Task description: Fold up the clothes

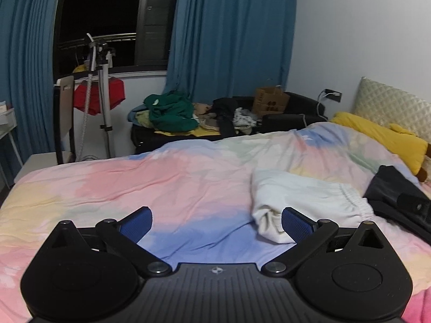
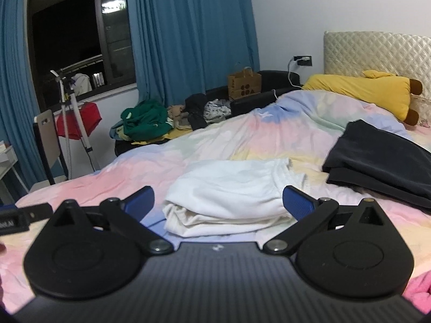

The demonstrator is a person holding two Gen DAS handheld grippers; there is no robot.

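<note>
- We hold the left gripper (image 1: 216, 222) above the pastel bedspread (image 1: 161, 177) with its jaws spread wide and nothing between the pads
- We hold the right gripper (image 2: 218, 202) spread to its widest, facing the white garment (image 2: 229, 188); the pads stand either side of it in the view, but we see no pressure on the cloth, so it is not gripped
- The white garment lies on the bedspread as a compact, layered bundle with an elastic waistband at its far right; we judge this item folded, or nearly so
- The dark garment (image 2: 377, 161) lies well apart to the right, near the yellow pillow (image 2: 363, 91); it appears doubled over, though we cannot tell whether it is finished
- A heap of clothes (image 2: 145, 121) sits beyond the bed; we judge that further items may remain
</note>
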